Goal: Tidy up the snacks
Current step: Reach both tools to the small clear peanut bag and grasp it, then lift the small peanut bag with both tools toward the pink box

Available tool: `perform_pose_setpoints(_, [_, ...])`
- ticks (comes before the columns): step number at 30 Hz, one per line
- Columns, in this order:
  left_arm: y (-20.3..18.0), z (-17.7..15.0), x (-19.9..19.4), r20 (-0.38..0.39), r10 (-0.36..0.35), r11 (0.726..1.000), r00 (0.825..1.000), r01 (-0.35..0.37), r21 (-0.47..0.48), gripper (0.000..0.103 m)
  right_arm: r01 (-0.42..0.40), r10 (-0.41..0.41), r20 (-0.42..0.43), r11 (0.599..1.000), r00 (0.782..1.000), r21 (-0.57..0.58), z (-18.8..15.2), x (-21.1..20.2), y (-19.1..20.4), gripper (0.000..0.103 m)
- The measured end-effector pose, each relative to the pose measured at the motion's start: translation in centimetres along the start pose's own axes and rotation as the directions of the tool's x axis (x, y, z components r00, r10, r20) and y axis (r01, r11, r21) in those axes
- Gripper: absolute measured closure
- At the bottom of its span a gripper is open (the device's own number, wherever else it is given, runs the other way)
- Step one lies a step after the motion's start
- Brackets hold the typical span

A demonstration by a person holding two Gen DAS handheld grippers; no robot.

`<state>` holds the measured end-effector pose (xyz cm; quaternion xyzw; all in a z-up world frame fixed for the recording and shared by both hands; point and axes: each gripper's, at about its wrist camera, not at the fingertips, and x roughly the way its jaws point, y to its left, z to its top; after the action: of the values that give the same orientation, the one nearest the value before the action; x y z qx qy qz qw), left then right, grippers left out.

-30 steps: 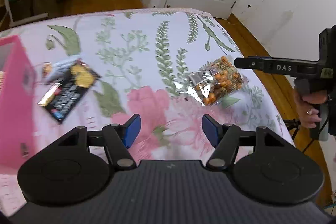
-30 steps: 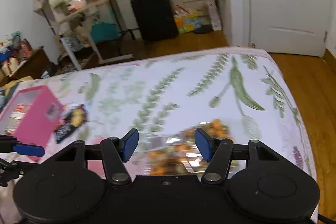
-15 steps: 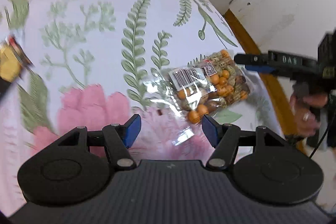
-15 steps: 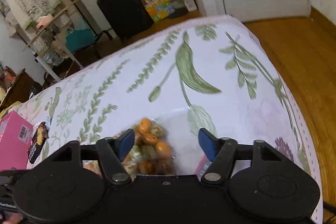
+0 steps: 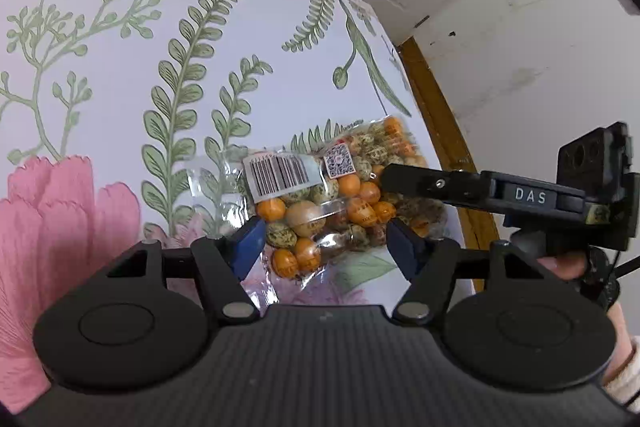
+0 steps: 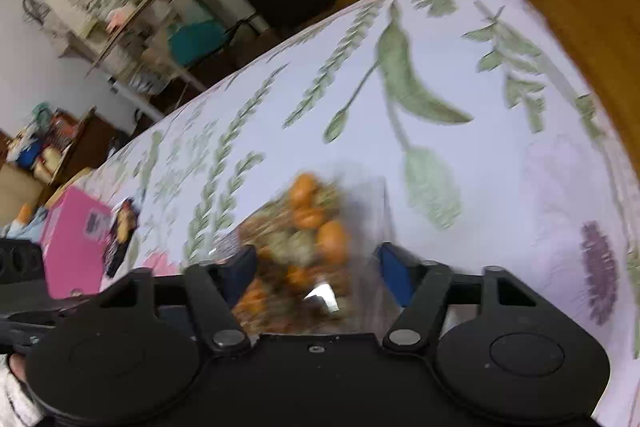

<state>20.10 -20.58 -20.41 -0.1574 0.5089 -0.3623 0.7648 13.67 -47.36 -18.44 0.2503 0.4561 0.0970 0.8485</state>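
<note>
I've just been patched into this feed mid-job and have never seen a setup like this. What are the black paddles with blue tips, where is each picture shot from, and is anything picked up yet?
There is no robot here. A person holds a hand tool in each hand, each with two blue-padded fingers and a wide-angle camera looking forward along them, so the black shape at the bottom of each picture is the tool itself.

One picture looks out over the left gripper, the other over the right gripper. The right tool also shows from the side in the left view.

On the flowered sheet lies a clear bag of orange and speckled snacks. Both grippers straddle it. The left one's pads are not pressing on it. The right one's jaws have just been closing, but that view is blurred, so a grip is unclear.

Farther off lie a pink box and a dark snack packet.
</note>
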Motion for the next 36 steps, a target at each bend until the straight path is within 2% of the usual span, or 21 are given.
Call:
perform_pose_setpoints(1, [-0.1,-0.2,0.1,0.004,0.004,1.000,1.000,-0.004,0.008,0.038,-0.008,0.008,-0.016,1.000,1.000,0.005,-0.1,0.2,0.3,0.043])
perform_pose_setpoints(5, [-0.1,-0.7,-0.4,-0.035,0.025,1.000,0.999,-0.024,0.020,0.040,0.055,-0.056,-0.030,0.998,0.998,-0.039,-0.3,0.1,1.6,0.044])
perform_pose_setpoints(8, [-0.1,-1.3,-1.1,-0.015,0.082,0.994,0.996,-0.081,0.071,0.039,0.095,-0.098,-0.037,0.992,0.994,-0.080,-0.5,0.0,2.2,0.041])
perform_pose_setpoints(11, [-0.1,-1.3,-0.9,-0.004,0.105,0.986,0.994,-0.104,0.130,0.038,0.122,-0.127,-0.044,0.986,0.991,-0.110,-0.7,0.0,2.5,0.038])
perform_pose_setpoints(15, [-0.3,-1.2,-1.0,-0.035,0.142,0.980,0.989,-0.136,0.142,0.037,0.164,-0.170,-0.032,0.977,0.985,-0.133,-1.1,-0.2,3.0,0.037])
perform_pose_setpoints(18, [0.2,-1.6,-1.7,-0.070,0.108,0.992,0.992,-0.103,0.066,0.036,0.166,-0.168,-0.043,0.985,0.985,-0.054,-1.5,-0.6,2.8,0.039])
perform_pose_setpoints(21, [1.0,-2.4,-2.9,-0.056,0.097,0.995,0.994,-0.099,-0.030,0.036,0.159,-0.155,-0.070,0.985,0.985,0.060,-2.7,-1.1,2.8,0.040])
perform_pose_setpoints(23, [1.3,-2.7,-3.5,-0.048,0.082,0.995,0.995,-0.085,-0.059,0.037,0.135,-0.130,-0.087,0.990,0.988,0.043,-3.9,-1.3,3.7,0.039])
perform_pose_setpoints(24, [1.5,-2.9,-3.6,-0.052,0.080,0.993,0.995,-0.084,-0.077,0.038,0.111,-0.109,-0.106,0.994,0.988,0.018,-4.3,-1.3,4.2,0.035])
perform_pose_setpoints(26, [1.6,-3.2,-3.7,-0.071,0.083,0.990,0.994,-0.091,-0.113,0.038,0.074,-0.089,-0.159,0.993,0.983,-0.096,-5.0,-1.5,5.4,0.029])
perform_pose_setpoints(28, [2.0,-3.7,-4.0,-0.093,0.063,0.981,0.994,-0.079,-0.175,0.038,0.124,-0.172,-0.152,0.951,0.973,-0.284,-5.5,-1.9,6.9,0.022])
perform_pose_setpoints(29, [2.2,-3.9,-4.0,-0.105,0.040,0.975,0.994,-0.062,-0.213,0.038,0.150,-0.215,-0.128,0.908,0.968,-0.392,-5.8,-2.1,7.8,0.021])
perform_pose_setpoints(31, [2.5,-4.3,-3.7,-0.120,0.001,0.962,0.993,-0.034,-0.272,0.038,0.157,-0.250,-0.096,0.818,0.964,-0.553,-6.2,-2.4,9.0,0.020])
perform_pose_setpoints(32, [2.5,-4.5,-3.5,-0.120,-0.008,0.956,0.993,-0.028,-0.293,0.038,0.143,-0.251,-0.100,0.789,0.963,-0.597,-6.1,-2.4,9.3,0.019])
perform_pose_setpoints(35, [2.4,-4.6,-3.1,-0.091,-0.007,0.948,0.996,-0.022,-0.318,0.038,0.091,-0.250,-0.118,0.688,0.961,-0.720,-5.9,-1.5,10.2,0.006])
perform_pose_setpoints(36, [2.3,-4.5,-3.0,-0.080,-0.003,0.946,0.997,-0.023,-0.322,0.038,0.079,-0.253,-0.115,0.645,0.961,-0.760,-5.8,-1.0,10.4,0.006])
